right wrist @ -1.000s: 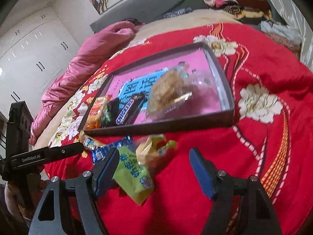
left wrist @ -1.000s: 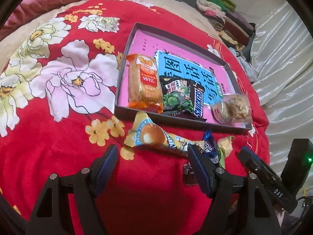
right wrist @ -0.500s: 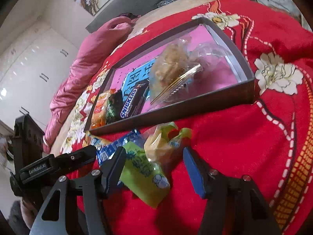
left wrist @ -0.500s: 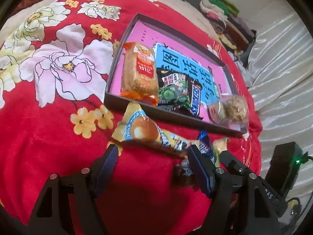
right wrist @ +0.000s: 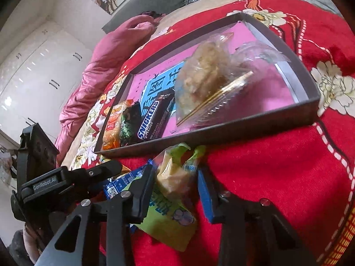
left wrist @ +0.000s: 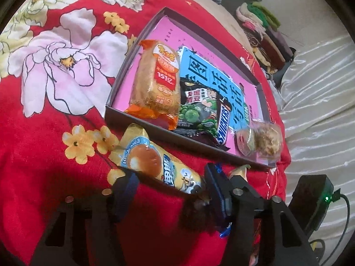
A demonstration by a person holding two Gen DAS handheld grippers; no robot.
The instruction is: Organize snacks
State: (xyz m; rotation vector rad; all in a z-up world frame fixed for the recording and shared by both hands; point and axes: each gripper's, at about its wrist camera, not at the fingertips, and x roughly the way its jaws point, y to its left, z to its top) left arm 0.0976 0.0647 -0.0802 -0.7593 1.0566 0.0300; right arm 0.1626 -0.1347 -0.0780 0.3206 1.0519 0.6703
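Left wrist view: left gripper (left wrist: 168, 182) jaws closing around yellow bun packet (left wrist: 153, 161), lower centre on red bedspread (left wrist: 44, 155). Right wrist view: right gripper (right wrist: 175, 185) jaws closing on green-yellow snack packet (right wrist: 172, 184). Beyond, mid-frame, tray (right wrist: 241, 125) holding Snickers bar (right wrist: 153, 117).

Four snacks (left wrist: 155, 84) in dark tray (left wrist: 142, 122)
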